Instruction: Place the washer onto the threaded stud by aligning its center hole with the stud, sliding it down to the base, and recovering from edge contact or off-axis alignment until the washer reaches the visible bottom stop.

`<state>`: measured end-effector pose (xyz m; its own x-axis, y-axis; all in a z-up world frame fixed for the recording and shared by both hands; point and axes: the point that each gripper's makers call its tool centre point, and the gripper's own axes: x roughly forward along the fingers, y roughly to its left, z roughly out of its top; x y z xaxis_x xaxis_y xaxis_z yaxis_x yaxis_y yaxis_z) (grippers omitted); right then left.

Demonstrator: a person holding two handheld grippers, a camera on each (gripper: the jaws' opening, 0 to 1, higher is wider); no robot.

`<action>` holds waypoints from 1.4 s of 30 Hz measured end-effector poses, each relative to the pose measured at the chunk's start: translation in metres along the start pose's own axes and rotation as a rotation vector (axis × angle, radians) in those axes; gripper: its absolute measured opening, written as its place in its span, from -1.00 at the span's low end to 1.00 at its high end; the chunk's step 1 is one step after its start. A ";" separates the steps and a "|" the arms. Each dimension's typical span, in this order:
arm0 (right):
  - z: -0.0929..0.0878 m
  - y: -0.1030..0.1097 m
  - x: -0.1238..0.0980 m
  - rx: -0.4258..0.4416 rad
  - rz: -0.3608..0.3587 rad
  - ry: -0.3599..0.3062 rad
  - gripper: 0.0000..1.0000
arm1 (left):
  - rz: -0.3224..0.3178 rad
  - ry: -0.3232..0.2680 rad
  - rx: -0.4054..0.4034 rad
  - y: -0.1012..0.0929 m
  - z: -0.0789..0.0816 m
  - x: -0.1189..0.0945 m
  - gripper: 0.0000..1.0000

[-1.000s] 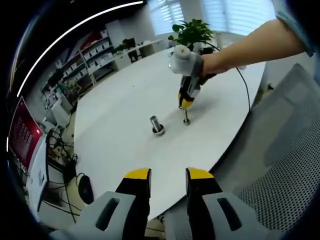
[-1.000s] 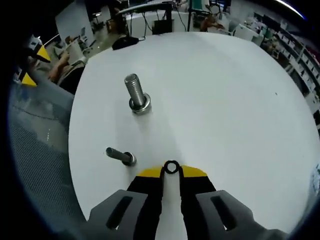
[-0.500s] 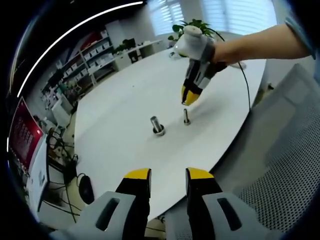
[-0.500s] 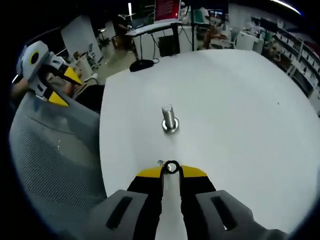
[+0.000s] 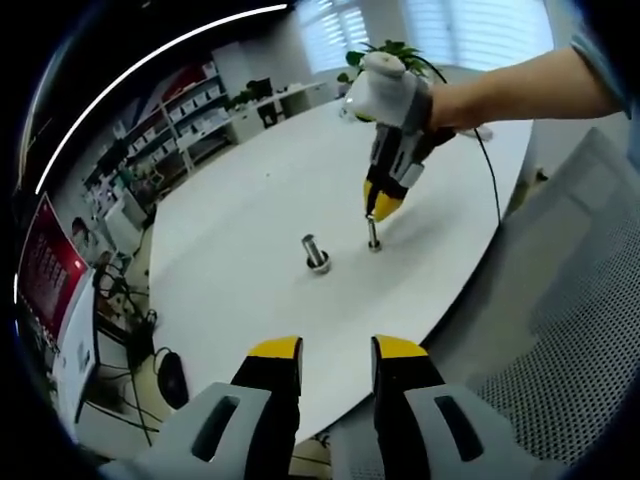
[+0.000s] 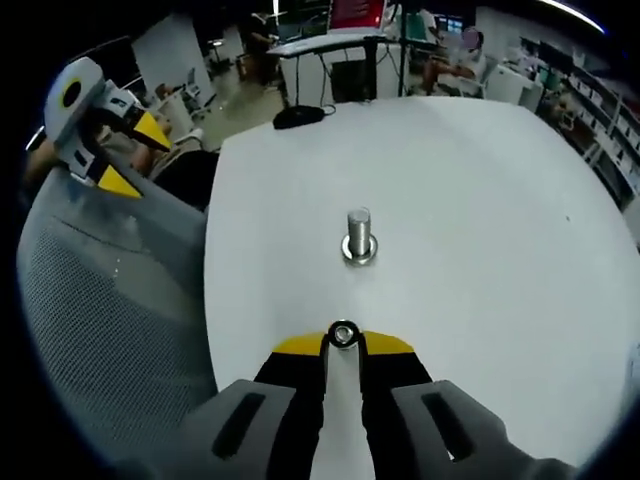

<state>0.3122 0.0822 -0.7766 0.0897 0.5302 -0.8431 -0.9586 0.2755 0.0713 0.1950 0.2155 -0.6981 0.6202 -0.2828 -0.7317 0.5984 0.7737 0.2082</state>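
My right gripper (image 6: 343,341) is shut on a small metal washer (image 6: 333,336), held flat at its yellow fingertips over the white table (image 6: 480,200). In the left gripper view, the right gripper (image 5: 378,210) hangs tip-down just above a thin upright stud (image 5: 373,236); the washer is too small to make out there. A thicker bolt (image 6: 359,237) with a ring at its base stands farther out, the same bolt (image 5: 316,252) lying left of the thin stud. My left gripper (image 5: 335,372) is open and empty, off the table's edge, and shows as the left gripper (image 6: 100,140) at the upper left.
The round white table (image 5: 250,200) ends near a grey mesh chair (image 5: 570,320), the chair (image 6: 100,330) lying left in the right gripper view. A potted plant (image 5: 385,60) and a dark cable (image 5: 492,180) sit at the far side. Desks and shelves stand beyond.
The right gripper, lifted and tilted half a second ago, has dropped back down over the thin stud. The stud no longer shows beside the washer in the right gripper view. The left gripper stayed put.
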 end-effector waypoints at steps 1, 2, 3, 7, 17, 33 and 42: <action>0.000 0.000 0.001 0.002 0.002 0.002 -0.72 | -0.002 -0.001 -0.002 0.000 0.000 0.000 -0.49; 0.000 0.000 0.001 0.002 0.002 0.003 -0.72 | -0.001 0.000 -0.002 0.000 0.000 0.000 -0.49; 0.000 0.000 0.002 0.001 0.001 0.004 -0.72 | -0.001 0.000 -0.001 0.000 0.000 0.000 -0.49; -0.002 0.001 0.004 -0.002 0.002 0.018 -0.72 | -0.002 -0.004 -0.003 0.000 0.001 0.000 -0.49; -0.011 -0.001 0.021 -0.026 -0.016 0.077 -0.71 | -0.002 -0.003 -0.003 0.000 0.001 0.000 -0.49; -0.049 0.000 0.008 -0.025 -0.035 0.160 -0.66 | -0.007 -0.020 -0.011 -0.001 0.004 -0.001 -0.48; -0.029 0.013 -0.078 0.090 -0.078 -0.100 -0.66 | -0.006 -0.022 -0.024 0.000 0.004 -0.001 -0.47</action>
<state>0.2850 0.0210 -0.7252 0.1934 0.5803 -0.7911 -0.9202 0.3871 0.0590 0.1958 0.2134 -0.6948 0.6276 -0.2997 -0.7186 0.5901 0.7851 0.1880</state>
